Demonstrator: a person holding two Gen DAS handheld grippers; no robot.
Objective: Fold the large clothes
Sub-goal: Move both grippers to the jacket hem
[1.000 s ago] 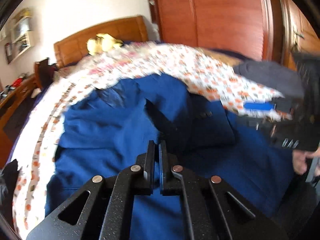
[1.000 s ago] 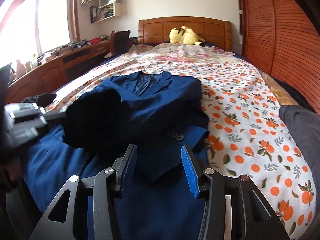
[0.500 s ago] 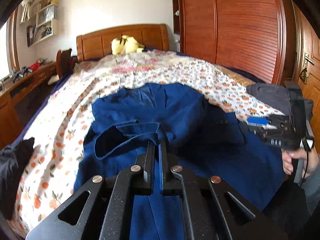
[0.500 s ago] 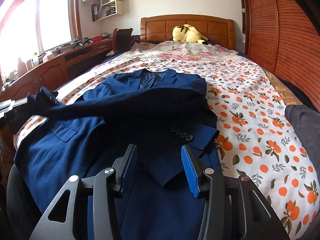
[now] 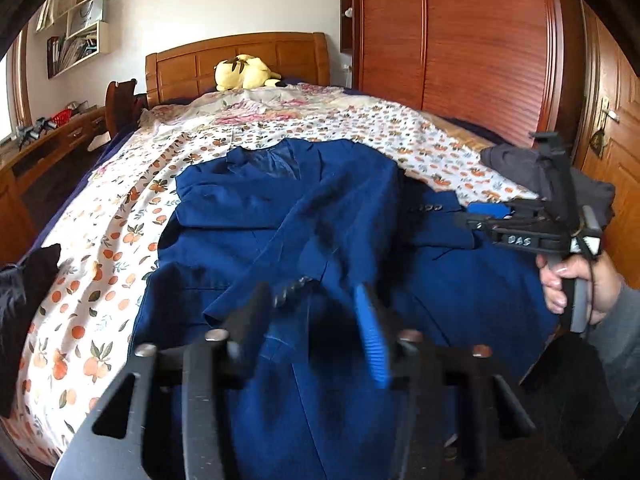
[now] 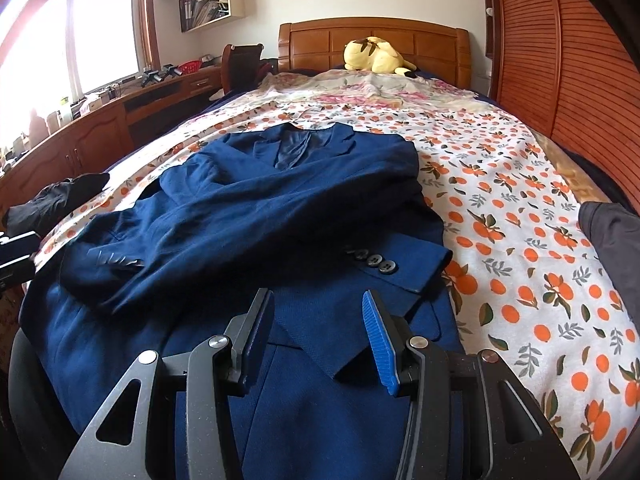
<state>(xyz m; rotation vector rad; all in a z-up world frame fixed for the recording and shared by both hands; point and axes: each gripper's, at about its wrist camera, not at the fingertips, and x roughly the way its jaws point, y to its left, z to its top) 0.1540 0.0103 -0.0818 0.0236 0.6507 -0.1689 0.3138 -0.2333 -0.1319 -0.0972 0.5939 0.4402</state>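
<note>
A dark blue suit jacket point(image 6: 288, 208) lies face up on the bed, collar toward the headboard; it also shows in the left wrist view point(image 5: 280, 216). Both sleeves lie folded across its front: one crosses toward the left with its cuff point(image 6: 100, 268) down, the other ends at a buttoned cuff point(image 6: 396, 268). My left gripper point(image 5: 312, 320) is open and empty, just above the jacket's lower front. My right gripper point(image 6: 316, 332) is open and empty over the jacket's hem; it shows from the side in the left wrist view point(image 5: 520, 220).
The bed has an orange-print sheet point(image 6: 520, 240). A yellow plush toy point(image 6: 376, 56) lies by the headboard. A grey garment point(image 6: 612, 240) lies at the bed's right edge and a black one point(image 6: 52, 200) at its left. A wooden desk point(image 6: 100, 128) stands left, wardrobe doors point(image 5: 480, 40) right.
My left gripper, which was shut on a sleeve and carried it across the jacket, has opened and let it go. The sleeve now lies flat across the front. My right gripper stayed open.
</note>
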